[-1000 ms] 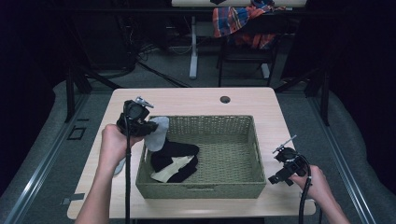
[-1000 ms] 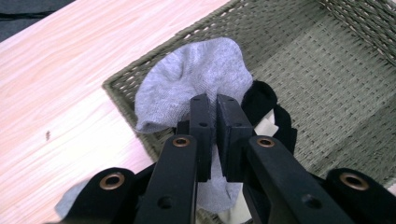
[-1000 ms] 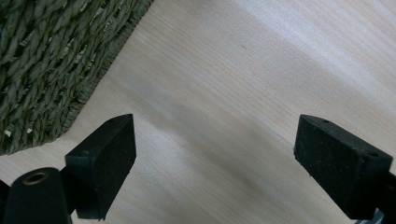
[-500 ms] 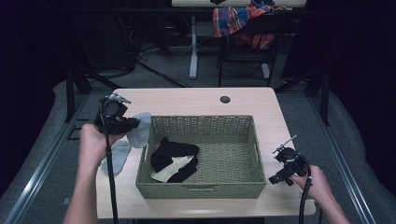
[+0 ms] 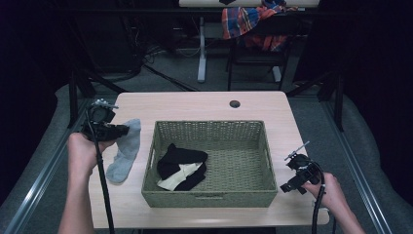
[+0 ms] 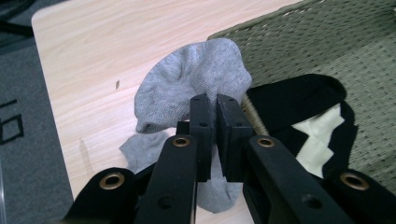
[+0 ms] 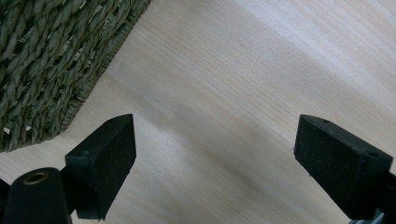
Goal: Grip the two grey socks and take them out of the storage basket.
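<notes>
Left tool (image 6: 212, 105) clamped on grey sock (image 6: 187, 88) beside basket (image 5: 209, 127), right tool (image 7: 215, 158) wide apart

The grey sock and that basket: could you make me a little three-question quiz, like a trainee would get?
1. True or false: the left gripper has its jaws shut on the grey sock.
2. Where does the grey sock lie? A) inside the basket B) on the table left of the basket C) on the floor
3. What is between the jaws of the right gripper?

Key:
1. True; the cloth is pinched between the jaws.
2. B; its lower part rests on the table beside the woven basket, which holds the black and cream socks.
3. Nothing; the jaws stand wide open over bare tabletop.
</notes>
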A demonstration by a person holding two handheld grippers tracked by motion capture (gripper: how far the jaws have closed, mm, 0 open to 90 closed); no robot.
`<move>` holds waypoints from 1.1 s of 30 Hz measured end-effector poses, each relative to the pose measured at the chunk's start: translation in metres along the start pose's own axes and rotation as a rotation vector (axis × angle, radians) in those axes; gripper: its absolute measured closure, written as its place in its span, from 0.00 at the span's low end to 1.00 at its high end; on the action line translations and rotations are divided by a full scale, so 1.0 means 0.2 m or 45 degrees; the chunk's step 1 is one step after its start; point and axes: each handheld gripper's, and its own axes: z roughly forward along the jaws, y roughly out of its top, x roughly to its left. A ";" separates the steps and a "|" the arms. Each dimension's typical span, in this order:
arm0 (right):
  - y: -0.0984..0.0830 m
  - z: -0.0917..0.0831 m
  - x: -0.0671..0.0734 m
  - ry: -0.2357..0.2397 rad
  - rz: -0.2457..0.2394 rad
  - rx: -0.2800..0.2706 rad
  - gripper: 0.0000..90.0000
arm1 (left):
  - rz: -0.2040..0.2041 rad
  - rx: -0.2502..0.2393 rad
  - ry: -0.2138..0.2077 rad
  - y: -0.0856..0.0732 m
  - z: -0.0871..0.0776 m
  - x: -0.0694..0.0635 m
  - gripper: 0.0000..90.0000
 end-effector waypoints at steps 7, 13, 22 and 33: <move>0.01 -0.01 -0.01 -0.004 -0.025 0.031 0.14 | -0.065 0.028 0.002 -0.05 0.05 0.09 0.95; 0.00 0.00 0.00 -0.002 0.009 -0.012 0.14 | -0.100 0.049 0.013 -0.09 0.08 0.14 0.96; 0.00 0.00 0.00 -0.002 0.009 -0.010 0.14 | -0.137 0.105 0.025 -0.13 0.16 0.19 0.95; 0.01 -0.01 -0.01 -0.012 -0.036 0.043 0.14 | -0.190 0.172 0.005 -0.20 0.30 0.26 0.95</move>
